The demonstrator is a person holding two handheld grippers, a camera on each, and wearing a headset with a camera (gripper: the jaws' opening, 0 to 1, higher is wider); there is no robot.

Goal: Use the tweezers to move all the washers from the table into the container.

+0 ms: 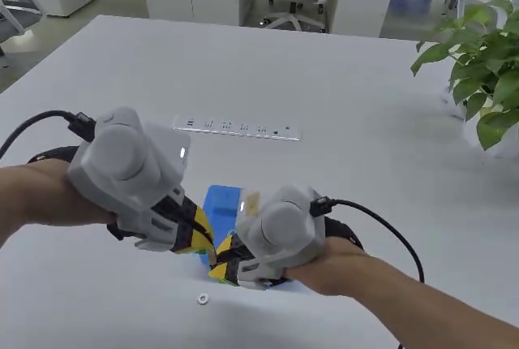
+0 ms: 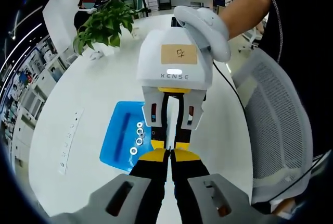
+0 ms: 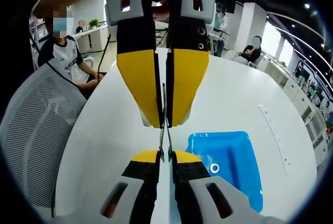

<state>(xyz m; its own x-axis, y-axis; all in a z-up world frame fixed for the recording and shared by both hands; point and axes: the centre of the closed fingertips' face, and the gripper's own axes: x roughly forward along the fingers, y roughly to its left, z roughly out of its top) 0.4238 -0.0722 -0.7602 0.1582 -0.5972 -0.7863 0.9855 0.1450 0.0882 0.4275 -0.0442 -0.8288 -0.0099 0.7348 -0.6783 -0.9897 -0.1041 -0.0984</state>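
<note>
The left hand-held gripper point(image 2: 170, 154) and right hand-held gripper point(image 3: 166, 157) meet tip to tip, each clenched on the thin tweezers point(image 3: 163, 130). If either lets go early or twists, the tweezers could slip and fall. The blue container point(image 2: 117, 135), left of centre, holds 4 washers point(image 2: 139, 133) in a line. 1 washer point(image 1: 203, 298) lies on the tabletop point(image 1: 324, 97), bottom centre of the head view.

Right gripper point(image 3: 165, 157) at 6 o'clock and left gripper point(image 3: 165, 122) at 12 o'clock each press their fingers onto the tweezers point(image 3: 163, 139). Blue container point(image 3: 237, 151), 4 o'clock on the bench point(image 3: 112, 130), holds one washer point(image 3: 214, 168).
</note>
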